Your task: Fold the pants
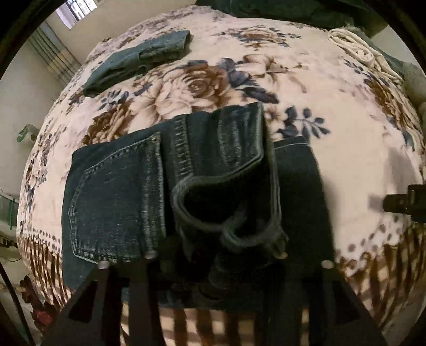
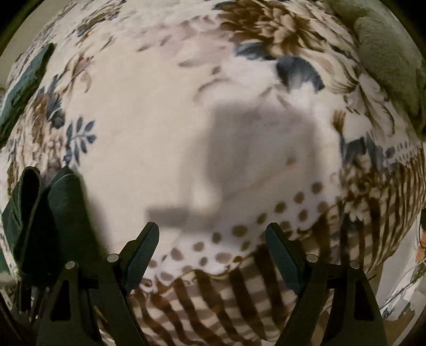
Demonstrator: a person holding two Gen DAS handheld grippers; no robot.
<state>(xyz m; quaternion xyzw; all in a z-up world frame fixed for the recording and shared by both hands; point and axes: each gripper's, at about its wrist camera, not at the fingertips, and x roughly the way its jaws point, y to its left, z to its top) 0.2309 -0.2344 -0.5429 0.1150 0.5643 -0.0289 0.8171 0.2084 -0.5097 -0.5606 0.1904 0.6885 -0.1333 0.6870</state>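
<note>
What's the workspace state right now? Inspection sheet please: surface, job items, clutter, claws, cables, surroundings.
Surface: floral blanket over a bed, with a striped and dotted border at the near edge.
Job's things: dark jeans lie on the blanket, back pocket up, a leg end lifted over them.
Clutter: folded green garment far left; cream cloth and olive fleece far right.
Claws: left claw is shut on the jeans' leg end; right claw is open, holding nothing, above bare blanket beside the jeans.
Cables: nothing seen.
Surroundings: window and pale wall at upper left; objects past the bed edge too blurred to name.
</note>
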